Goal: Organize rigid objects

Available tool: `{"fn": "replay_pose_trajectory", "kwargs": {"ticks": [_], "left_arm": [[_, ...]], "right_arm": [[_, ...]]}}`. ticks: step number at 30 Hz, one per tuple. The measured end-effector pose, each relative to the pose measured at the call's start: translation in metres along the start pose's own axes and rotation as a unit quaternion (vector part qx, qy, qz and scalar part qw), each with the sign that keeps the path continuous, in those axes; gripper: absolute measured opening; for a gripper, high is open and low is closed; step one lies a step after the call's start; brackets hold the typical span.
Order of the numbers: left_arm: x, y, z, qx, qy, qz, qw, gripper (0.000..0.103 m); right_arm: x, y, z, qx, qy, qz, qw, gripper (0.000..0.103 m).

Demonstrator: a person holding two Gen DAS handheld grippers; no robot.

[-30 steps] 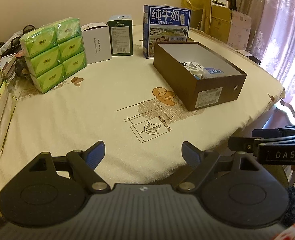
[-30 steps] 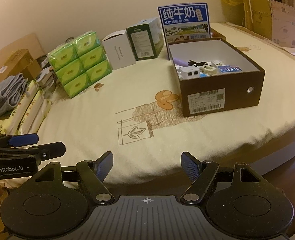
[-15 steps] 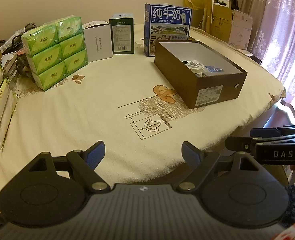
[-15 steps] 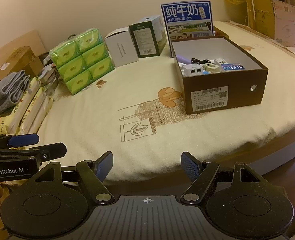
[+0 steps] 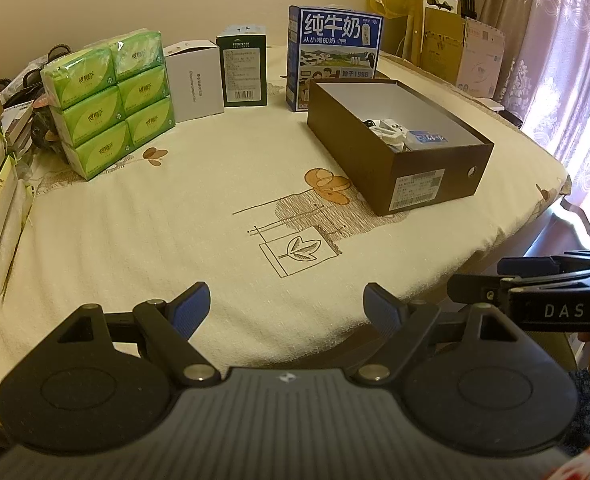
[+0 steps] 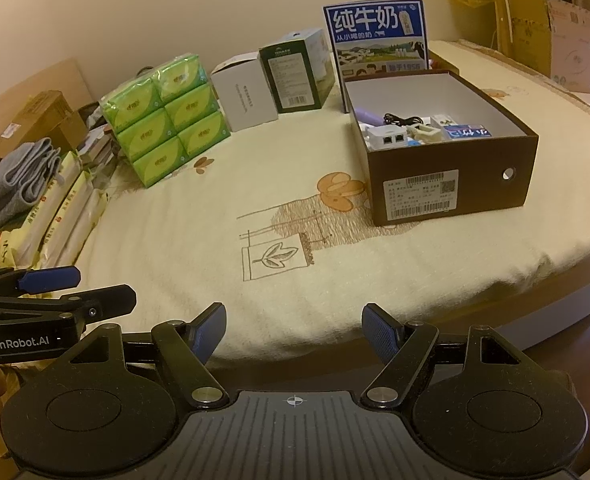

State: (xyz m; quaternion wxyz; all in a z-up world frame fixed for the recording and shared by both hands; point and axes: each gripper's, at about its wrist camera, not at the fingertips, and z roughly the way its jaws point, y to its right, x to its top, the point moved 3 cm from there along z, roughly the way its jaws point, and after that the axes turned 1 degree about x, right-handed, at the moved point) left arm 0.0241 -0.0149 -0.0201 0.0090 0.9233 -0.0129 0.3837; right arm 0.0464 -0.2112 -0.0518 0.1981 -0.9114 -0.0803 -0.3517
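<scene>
In the left wrist view the left tongs (image 5: 286, 307) hang spread apart and hold nothing, low over the near edge of the tabletop (image 5: 143, 216). The brown shoebox (image 5: 399, 148) sits far right, lid off, its long axis running from near right to far left, the labelled end facing near; small white items lie inside. Behind it stands a blue milk carton (image 5: 335, 56); a dark green box (image 5: 244, 70), a white box (image 5: 195, 78) and a green tissue pack (image 5: 109, 102) line the far left. In the right wrist view the right tongs (image 6: 294, 330) are likewise wide apart and empty, with bare cloth between them and the shoebox (image 6: 451, 188).
</scene>
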Motion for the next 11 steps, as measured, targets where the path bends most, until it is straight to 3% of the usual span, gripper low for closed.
{"fn": "replay_pose_trajectory", "kwargs": {"ticks": [11], "left_arm": [[-0.0039, 0.0031, 0.0031, 0.000, -0.002, 0.000, 1.0000, 0.081]], "right_arm": [[-0.0005, 0.0002, 0.0019, 0.001, -0.004, 0.000, 1.000, 0.072]]}}
